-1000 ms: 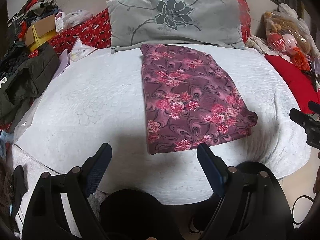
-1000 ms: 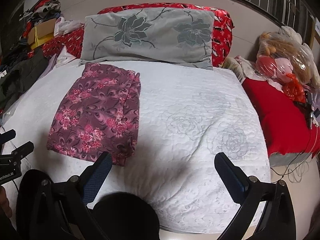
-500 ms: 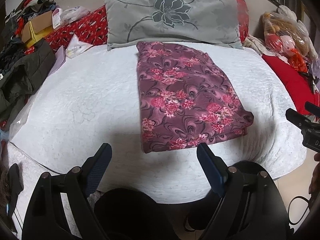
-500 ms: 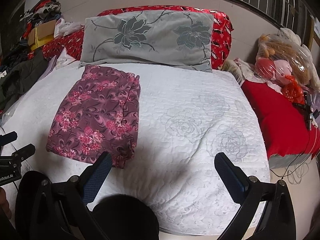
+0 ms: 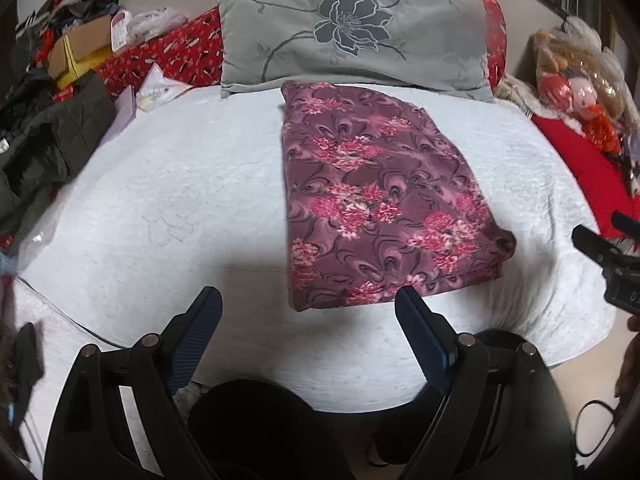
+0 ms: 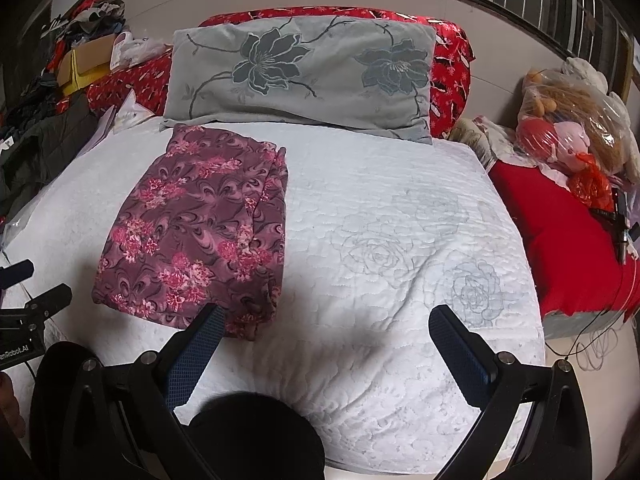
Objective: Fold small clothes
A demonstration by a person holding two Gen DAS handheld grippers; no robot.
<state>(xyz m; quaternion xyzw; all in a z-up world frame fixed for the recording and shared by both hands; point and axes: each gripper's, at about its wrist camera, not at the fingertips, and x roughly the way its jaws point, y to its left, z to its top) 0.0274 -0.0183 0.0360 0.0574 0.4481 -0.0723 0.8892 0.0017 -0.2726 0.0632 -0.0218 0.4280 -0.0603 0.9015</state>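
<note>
Floral garment [image 5: 384, 208], seen from your left hand-held gripper [image 5: 308, 308] with jaws spread and empty, lies folded mid-bed [image 5: 180, 200] below the pillow [image 5: 352, 36]; it looks soft and light, so pinch a near corner. From your right hand-held gripper [image 6: 326, 322], also spread and empty, its left finger covers the garment's near right corner, and inner layers stay hidden.

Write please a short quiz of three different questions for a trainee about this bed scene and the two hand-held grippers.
1. True or false: the floral garment lies folded on the white bedspread.
2. What touches the garment's far edge? A) grey pillow B) red cushion C) cardboard box
3. What does the left hand-held gripper hold?

Key: 1 true; 2 A; 3 nothing, its jaws stand open, like the right hand-held gripper.
</note>
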